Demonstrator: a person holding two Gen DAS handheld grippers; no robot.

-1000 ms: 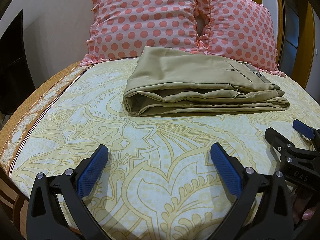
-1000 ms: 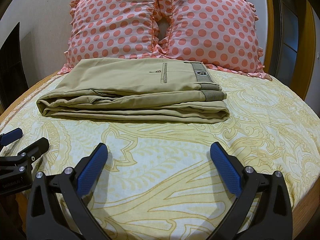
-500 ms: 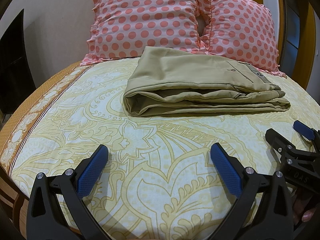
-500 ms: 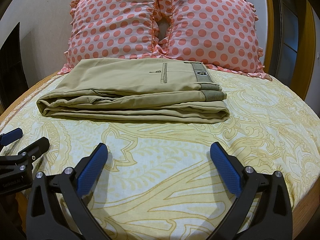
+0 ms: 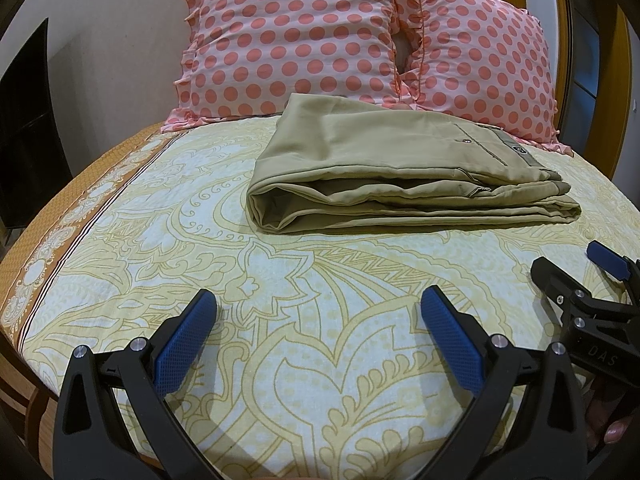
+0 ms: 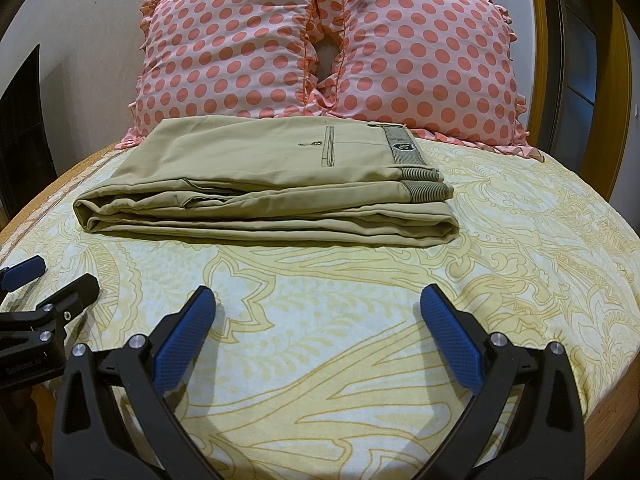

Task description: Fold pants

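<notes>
Khaki pants (image 5: 384,172) lie folded in a flat stack on the bed, waistband to the right, in front of the pillows; they also show in the right wrist view (image 6: 264,188). My left gripper (image 5: 320,312) is open and empty, low over the sheet, well short of the pants. My right gripper (image 6: 318,310) is open and empty, also short of the pants. The right gripper shows at the right edge of the left wrist view (image 5: 572,268), and the left gripper shows at the left edge of the right wrist view (image 6: 52,280).
Two pink polka-dot pillows (image 5: 296,36) (image 6: 424,64) lean at the head of the bed behind the pants. A yellow patterned sheet (image 6: 360,300) covers the bed. A wooden frame (image 6: 616,80) stands to the right; a dark panel (image 5: 24,120) stands on the left.
Almost nothing: the left wrist view has shifted very slightly, and both grippers stay open and the pants lie unmoved.
</notes>
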